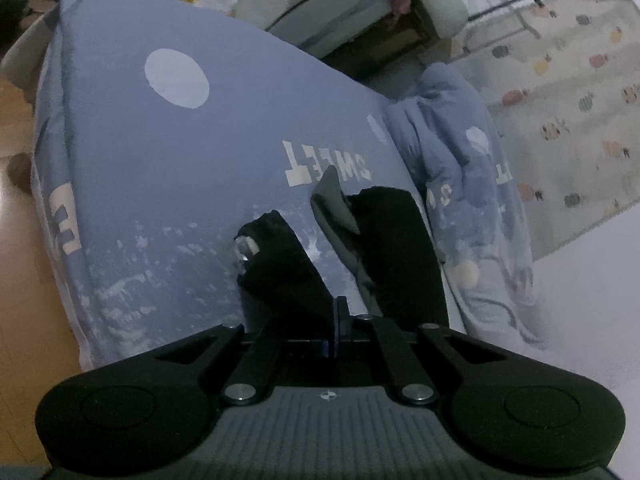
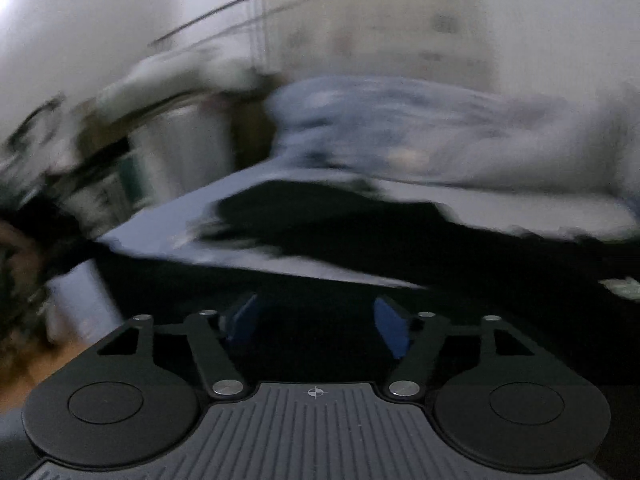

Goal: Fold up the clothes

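My left gripper is shut, its blue pads pressed together on a black garment. The cloth rises from the pads in two dark folds, with a grey inner layer and a small metal fastener showing. Behind it lies a blue bed cover printed with white dots and letters. The right wrist view is heavily blurred. My right gripper is open with its blue pads wide apart. The black garment stretches across the blue bed cover just beyond the pads, which do not press on it.
A crumpled blue quilt lies right of the held cloth and shows as a blurred blue quilt from the other side. Farther right, a pale patterned rug covers the floor. Wooden floor runs along the left. A white box stands behind.
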The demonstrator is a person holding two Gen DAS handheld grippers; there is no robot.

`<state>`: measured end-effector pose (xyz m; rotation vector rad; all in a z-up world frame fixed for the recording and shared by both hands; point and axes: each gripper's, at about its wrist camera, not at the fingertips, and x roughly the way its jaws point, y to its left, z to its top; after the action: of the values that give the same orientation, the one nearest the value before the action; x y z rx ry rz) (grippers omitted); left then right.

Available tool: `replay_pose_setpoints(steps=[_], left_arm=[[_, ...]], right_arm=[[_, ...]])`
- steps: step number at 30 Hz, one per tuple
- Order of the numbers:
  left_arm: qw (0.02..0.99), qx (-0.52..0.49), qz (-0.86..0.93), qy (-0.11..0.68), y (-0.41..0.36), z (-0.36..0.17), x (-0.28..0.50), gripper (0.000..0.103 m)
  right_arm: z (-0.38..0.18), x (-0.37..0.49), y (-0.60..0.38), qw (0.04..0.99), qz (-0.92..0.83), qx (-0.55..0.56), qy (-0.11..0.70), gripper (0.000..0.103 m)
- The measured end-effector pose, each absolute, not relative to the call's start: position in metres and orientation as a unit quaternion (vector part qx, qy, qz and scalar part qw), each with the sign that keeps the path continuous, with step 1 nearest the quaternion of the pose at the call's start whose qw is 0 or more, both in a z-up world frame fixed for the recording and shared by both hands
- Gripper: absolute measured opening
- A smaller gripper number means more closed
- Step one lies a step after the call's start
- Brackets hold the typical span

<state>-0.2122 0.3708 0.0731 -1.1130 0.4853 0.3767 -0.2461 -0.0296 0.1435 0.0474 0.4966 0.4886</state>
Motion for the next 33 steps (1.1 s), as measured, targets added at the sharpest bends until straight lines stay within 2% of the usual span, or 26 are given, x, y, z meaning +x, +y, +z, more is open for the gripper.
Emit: replay_pose_setpoints(steps=[2, 6, 13, 22, 29, 32, 33], left_arm=[[0.803, -0.523, 0.186, 0.220, 0.367, 0.073, -0.212, 0.006], [0.798, -0.531, 0.196, 0.210, 0.362, 0.075, -0.210, 0.006], [0.801, -0.533, 0.206, 0.178, 0.360, 0.088, -0.215, 0.006], [0.801, -0.527, 0.229, 0.169, 0.346, 0.098, -0.202, 0.006], [0.800, -0.515, 0.251, 0.177, 0.345, 0.100, -0.198, 0.006], [0.801, -0.511, 0.256, 0.179, 0.345, 0.099, -0.196, 0.006], [0.802, -0.510, 0.255, 0.180, 0.345, 0.099, -0.196, 0.006]], right_arm=[[0.137, -0.247, -0.081, 0.948, 0.182, 0.065, 0.251, 0.082], [0.106, -0.252, -0.173, 0.943, 0.052, 0.156, 0.291, 0.083], [0.056, -0.266, -0.301, 0.901, -0.122, 0.296, 0.292, 0.084], [-0.005, -0.264, -0.338, 0.860, -0.131, 0.386, 0.306, 0.084], [-0.006, -0.244, -0.357, 0.868, -0.144, 0.399, 0.257, 0.086], [-0.003, -0.234, -0.370, 0.868, -0.148, 0.411, 0.236, 0.082], [-0.003, -0.231, -0.375, 0.865, -0.152, 0.420, 0.230, 0.070]])
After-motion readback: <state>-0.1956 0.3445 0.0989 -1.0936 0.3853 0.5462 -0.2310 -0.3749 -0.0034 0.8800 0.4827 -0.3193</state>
